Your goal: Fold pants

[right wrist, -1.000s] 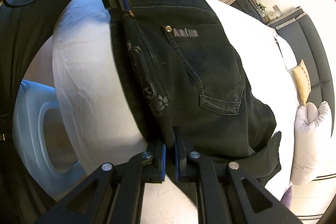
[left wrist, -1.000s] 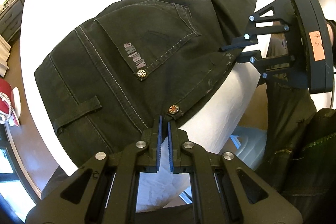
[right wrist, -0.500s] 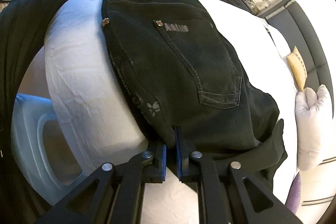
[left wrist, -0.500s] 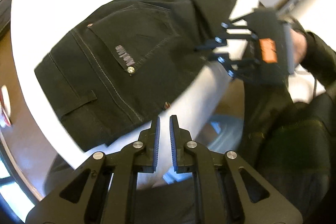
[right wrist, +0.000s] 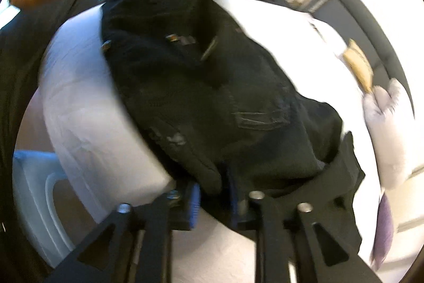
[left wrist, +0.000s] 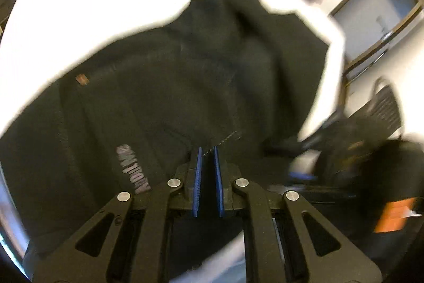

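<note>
**Black pants lay at the bed's near edge**

The black pants (left wrist: pixel 185 86) lay folded on the white bed (left wrist: pixel 87 7), their bulk reaching the mattress's near edge and drooping over it. The left tongs (left wrist: pixel 208 150) hovered over the grey lettering side, blue pads nearly together with nothing between them. The right tongs (right wrist: pixel 213 190) were opening at the edge, a fold of cloth between the parted pads

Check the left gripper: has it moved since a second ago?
Yes. The left gripper has moved from the waistband edge inward over the pants, onto the back pocket past the grey logo.
</note>
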The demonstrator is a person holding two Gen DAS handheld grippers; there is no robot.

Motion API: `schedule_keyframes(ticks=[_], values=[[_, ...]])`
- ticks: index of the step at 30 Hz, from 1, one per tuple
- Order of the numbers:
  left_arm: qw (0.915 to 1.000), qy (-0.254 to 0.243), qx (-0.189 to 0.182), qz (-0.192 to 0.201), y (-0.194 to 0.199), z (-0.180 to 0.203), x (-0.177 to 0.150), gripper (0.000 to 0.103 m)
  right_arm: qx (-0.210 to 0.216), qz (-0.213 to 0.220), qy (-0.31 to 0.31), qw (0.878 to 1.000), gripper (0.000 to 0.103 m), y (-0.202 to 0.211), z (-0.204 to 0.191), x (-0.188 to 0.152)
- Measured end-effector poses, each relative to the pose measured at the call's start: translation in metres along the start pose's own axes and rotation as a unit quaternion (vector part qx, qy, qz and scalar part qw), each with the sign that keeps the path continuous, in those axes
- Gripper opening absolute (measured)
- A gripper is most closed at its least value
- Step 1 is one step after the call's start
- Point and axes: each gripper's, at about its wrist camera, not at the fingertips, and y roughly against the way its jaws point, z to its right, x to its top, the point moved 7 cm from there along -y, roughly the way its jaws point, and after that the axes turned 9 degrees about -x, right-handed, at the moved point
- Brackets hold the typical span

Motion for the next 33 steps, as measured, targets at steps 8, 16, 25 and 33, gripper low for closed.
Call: schedule_keyframes(ticks=[8,16,25,33], values=[[0.9968,0.059,-0.044,0.030,-0.001,-0.011,-0.004,0.009,0.066,-0.011,-0.151,0.986,0.077,0.020,0.043,-0.021],[0.9960,0.069,-0.035,0.045,-0.006,-0.008,-0.003,0.009,0.149,0.023,-0.312,0.938,0.068,0.044,0.114,0.015],[0.9958,0.067,-0.028,0.055,0.002,-0.012,-0.018,0.009,0.177,-0.089,-0.316,0.928,0.070,-0.030,0.050,-0.013],[0.9945,0.070,-0.016,0.077,0.024,0.005,0.001,0.009,0.182,-0.022,-0.435,0.881,0.071,0.006,0.131,-0.015]])
